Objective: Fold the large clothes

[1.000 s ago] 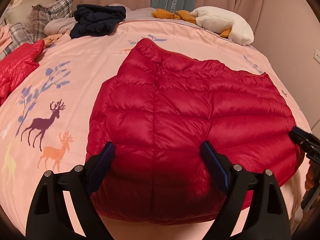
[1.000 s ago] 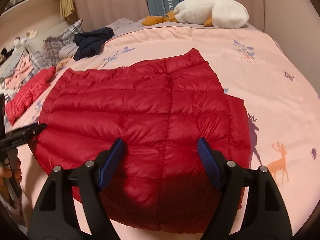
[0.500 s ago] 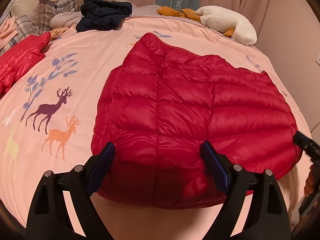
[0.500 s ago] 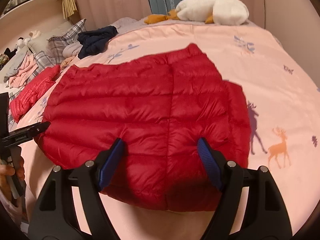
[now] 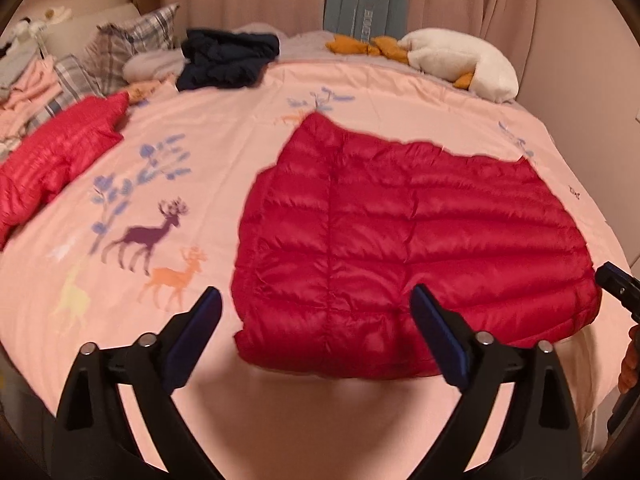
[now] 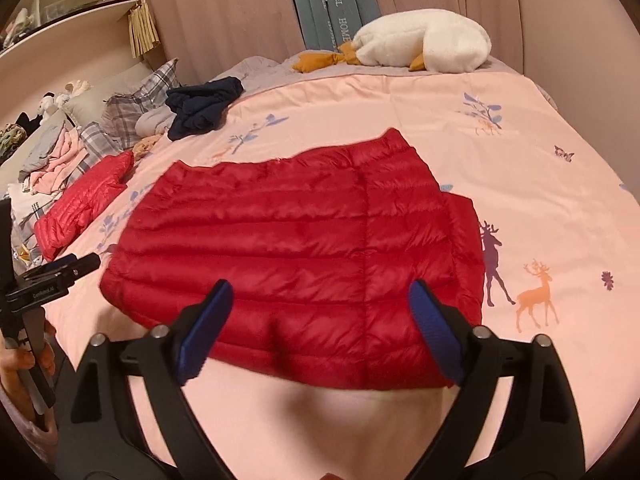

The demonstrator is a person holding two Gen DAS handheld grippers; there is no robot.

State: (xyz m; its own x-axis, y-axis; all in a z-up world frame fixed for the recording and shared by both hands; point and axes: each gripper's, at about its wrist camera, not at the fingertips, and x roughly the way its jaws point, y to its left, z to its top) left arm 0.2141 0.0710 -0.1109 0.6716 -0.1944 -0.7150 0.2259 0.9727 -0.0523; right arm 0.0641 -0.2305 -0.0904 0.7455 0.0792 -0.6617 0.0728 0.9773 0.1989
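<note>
Lying flat on the pink bed [image 5: 248, 152], red puffer jacket [image 5: 400, 248], sleeves hidden, left gripper [image 5: 316, 330] and right gripper [image 6: 320, 320] fingers apart, empty, far edge blurred.

Two red down jackets: one folded flat at the bed's centre [image 5: 412, 248], one bunched near the pillows [image 5: 56, 156]. One navy garment [image 5: 228, 60], heaped. One white plush goose [image 6: 424, 40] with orange feet. Two plaid pillows, one upright [image 6: 148, 92], one lower [image 6: 94, 140]. One pink duvet cover [image 6: 540, 208]; three printed deer on it in the left wrist view, one purple [image 5: 148, 236], one orange [image 5: 176, 280], one pale yellow [image 5: 74, 300]. Two handheld grippers, left [image 5: 316, 336] and right [image 6: 320, 328], each with two blue-padded jaws spread apart.
</note>
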